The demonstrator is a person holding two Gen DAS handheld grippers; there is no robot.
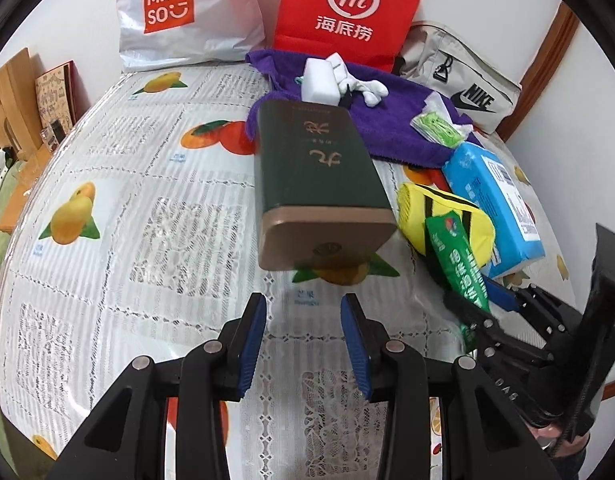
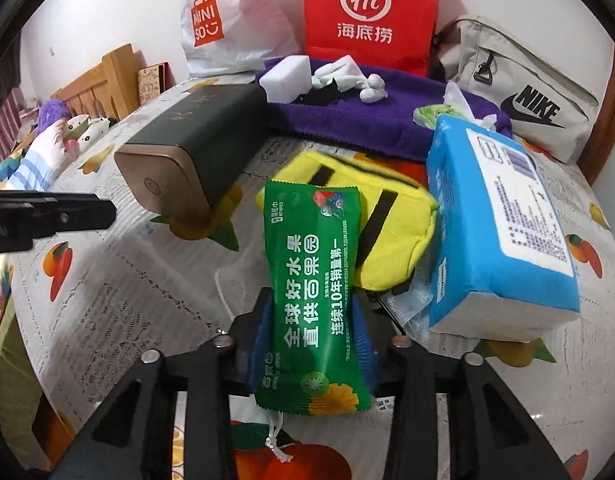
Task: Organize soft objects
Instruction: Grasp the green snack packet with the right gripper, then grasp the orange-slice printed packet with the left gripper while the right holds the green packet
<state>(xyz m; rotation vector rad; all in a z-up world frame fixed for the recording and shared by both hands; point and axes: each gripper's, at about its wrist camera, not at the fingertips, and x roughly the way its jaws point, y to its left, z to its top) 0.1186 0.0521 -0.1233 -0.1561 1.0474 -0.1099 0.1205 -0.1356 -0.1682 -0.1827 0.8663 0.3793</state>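
On the counter (image 1: 119,208), dark green tin (image 1: 319,168) serves as landmark. Right of it: blue tissue pack (image 2: 503,220), yellow pouch (image 2: 391,216), purple towel (image 2: 371,120) behind. Right gripper (image 2: 313,316) clamped on green wet-wipe packet (image 2: 311,292), held just above the pouch. Packet glossy, crinkled, sagging slightly. Judgement: keep grip mid-packet, carry level, avoid snagging the pouch. Left gripper (image 1: 303,344) in front of tin, jaws apart, empty.
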